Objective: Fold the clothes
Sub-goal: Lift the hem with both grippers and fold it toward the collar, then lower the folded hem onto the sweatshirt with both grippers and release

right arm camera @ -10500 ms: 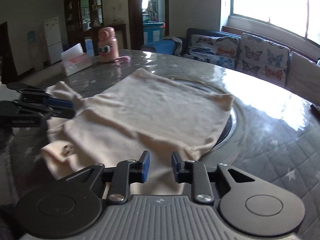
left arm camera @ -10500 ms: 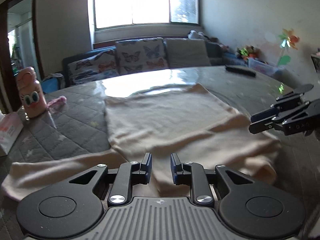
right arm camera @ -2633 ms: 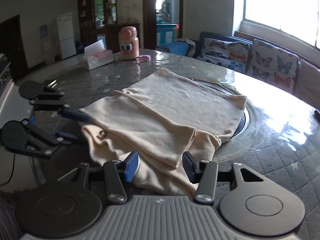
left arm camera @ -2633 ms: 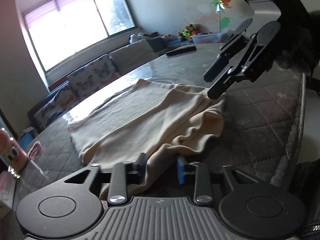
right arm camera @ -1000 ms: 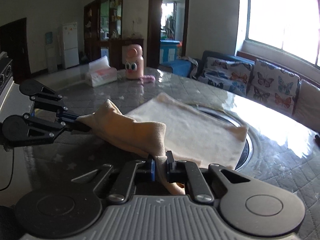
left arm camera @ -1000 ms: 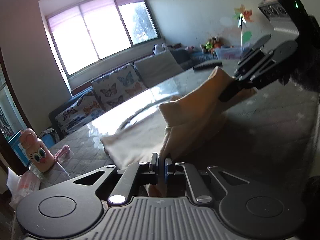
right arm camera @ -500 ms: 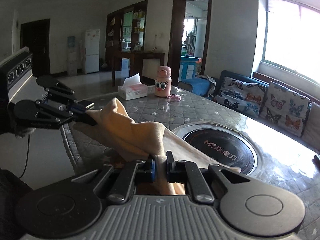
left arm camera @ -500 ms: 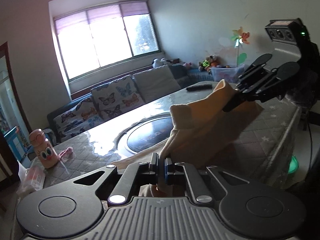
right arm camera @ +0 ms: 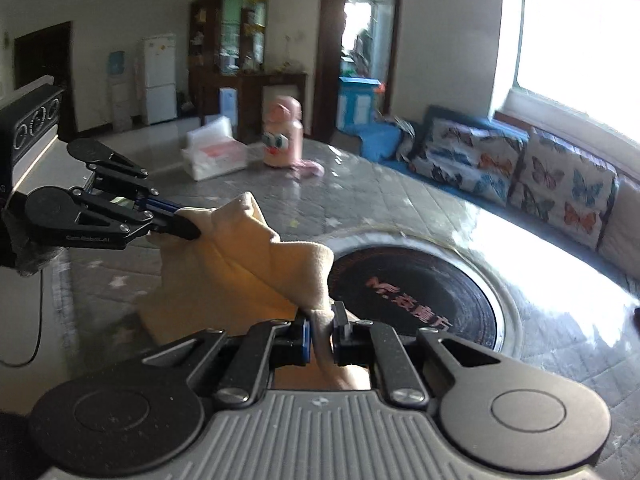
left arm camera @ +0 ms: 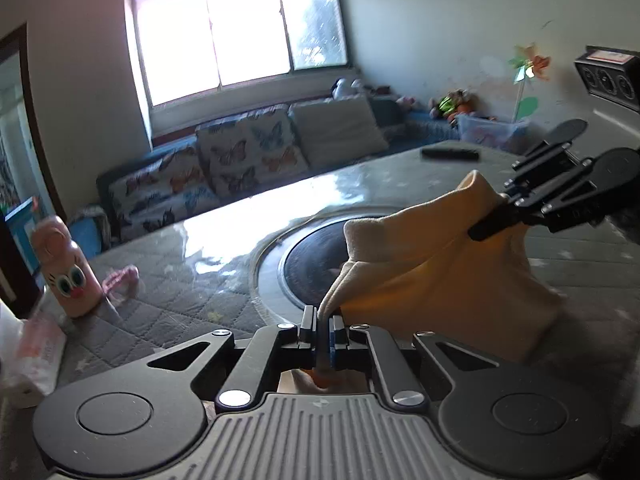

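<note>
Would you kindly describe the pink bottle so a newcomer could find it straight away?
Start at the big grey quilted table and look to its edge towards the doorway. The pink bottle stands upright there beside a white tissue pack; unlike anything nearby, it has cartoon eyes.

Left gripper (left arm camera: 321, 330) and right gripper (right arm camera: 320, 326): matte black linkage arms fastened with silver screws, blue finger pads, round black discs flanking a grey ribbed housing; small white lettering is printed on one arm.
</note>
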